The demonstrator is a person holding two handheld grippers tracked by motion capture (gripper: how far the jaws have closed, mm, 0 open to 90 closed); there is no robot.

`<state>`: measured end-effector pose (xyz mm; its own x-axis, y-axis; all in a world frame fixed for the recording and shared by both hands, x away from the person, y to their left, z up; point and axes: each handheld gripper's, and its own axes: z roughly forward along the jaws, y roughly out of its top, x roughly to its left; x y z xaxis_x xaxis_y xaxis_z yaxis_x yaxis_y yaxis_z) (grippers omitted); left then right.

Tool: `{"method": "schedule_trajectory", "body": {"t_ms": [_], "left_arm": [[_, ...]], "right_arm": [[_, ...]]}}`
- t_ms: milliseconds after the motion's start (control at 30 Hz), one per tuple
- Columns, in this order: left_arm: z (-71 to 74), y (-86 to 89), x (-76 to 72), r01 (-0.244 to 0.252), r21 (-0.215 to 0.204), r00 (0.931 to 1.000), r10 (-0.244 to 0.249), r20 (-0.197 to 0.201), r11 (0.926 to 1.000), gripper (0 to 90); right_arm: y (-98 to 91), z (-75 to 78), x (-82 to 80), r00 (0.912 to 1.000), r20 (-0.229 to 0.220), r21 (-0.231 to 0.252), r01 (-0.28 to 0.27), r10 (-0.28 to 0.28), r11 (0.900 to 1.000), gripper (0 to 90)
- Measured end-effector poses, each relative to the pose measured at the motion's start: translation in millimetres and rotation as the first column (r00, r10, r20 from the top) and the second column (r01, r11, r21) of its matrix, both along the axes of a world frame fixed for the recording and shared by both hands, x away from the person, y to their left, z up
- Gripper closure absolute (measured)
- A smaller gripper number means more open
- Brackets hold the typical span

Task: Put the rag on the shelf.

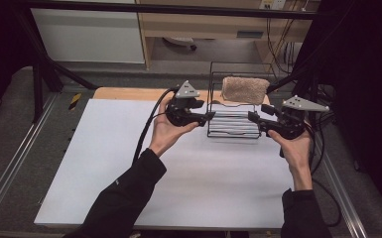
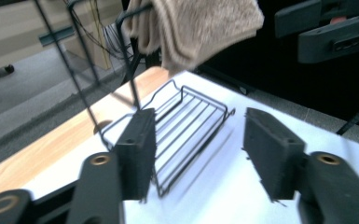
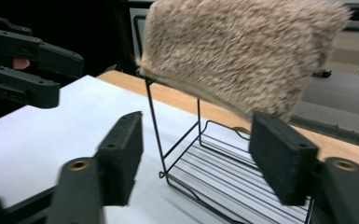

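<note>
Both claws are sitting open with nothing pinched in them. The left gripper [image 1: 209, 116] is parked a bit left of the middle of the high view, its tips right at the left edge of the wire rack [image 1: 233, 130]. The right gripper [image 1: 252, 116] is mirroring it from the right side, tips at the rack's right edge. Whether either one is actually touching the wire, I can't tell. In the left gripper view its jaws are standing well apart around the near edge of the rack's [image 2: 186, 126] low shelf, with white table showing between them. In the right gripper view that claw's gap is framing the rack's [image 3: 191, 154] near corner post.

The towel [image 1: 245, 89] is draping over the rack's top bar, sitting above and just behind both claws, upper middle of the high view. In the right gripper view the towel [image 3: 238, 51] is hanging right over the jaw gap.

The rack is standing near the far edge of the white table [image 1: 129, 163], so there's loads of open surface toward the bottom and left of the frame.

Both forearms in dark sleeves are coming up from the bottom edge, hands angling inward so the claws are facing each other across the rack.
</note>
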<state>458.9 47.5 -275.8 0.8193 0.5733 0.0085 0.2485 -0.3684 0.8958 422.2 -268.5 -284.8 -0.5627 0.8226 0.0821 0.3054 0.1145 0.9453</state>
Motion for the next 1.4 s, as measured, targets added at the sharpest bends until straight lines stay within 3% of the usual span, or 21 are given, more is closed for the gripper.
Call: {"method": "schedule_trajectory", "body": {"t_ms": [233, 333, 600, 1033, 1300, 1400], "left_arm": [[-22.3, 34.9, -12.9, -0.041, 0.023, 0.9986, 0.042, -0.032, 0.9989, 27.0], [-32.1, 50.6, -19.4, -0.055, 0.039, 0.9972, 0.057, -0.050, 0.9977, 20.3], [-62.8, 99.0, -41.7, -0.120, 0.032, 0.9902, 0.122, -0.069, 0.9923, 9.5], [-107.4, 164.2, -68.3, -0.217, 0.031, 0.9691, 0.219, -0.113, 0.9756, 6.6], [-127.8, 189.1, -85.8, -0.239, 0.031, 0.9632, 0.241, -0.120, 0.9706, 7.2], [-134.0, 196.2, -90.1, -0.242, 0.053, 0.9615, 0.246, -0.122, 0.9689, 7.2]], "right_arm": [[13.5, -8.0, -8.5, 0.9997, -0.021, -0.030, -0.010, 0.009, 0.9995, 17.5], [18.2, -13.1, -11.0, 0.9993, -0.033, -0.037, -0.019, 0.018, 0.9991, 14.7], [27.1, -33.9, -15.3, 0.9965, -0.074, -0.034, -0.042, 0.040, 0.9985, 7.9], [34.1, -74.5, -28.0, 0.9881, -0.137, -0.017, -0.073, 0.070, 0.9972, 3.4], [25.4, -102.7, -38.5, 0.9777, -0.195, -0.016, -0.083, 0.078, 0.9965, 1.7], [20.7, -112.9, -42.8, 0.9738, -0.214, -0.025, -0.085, 0.078, 0.9960, 1.3]]}}
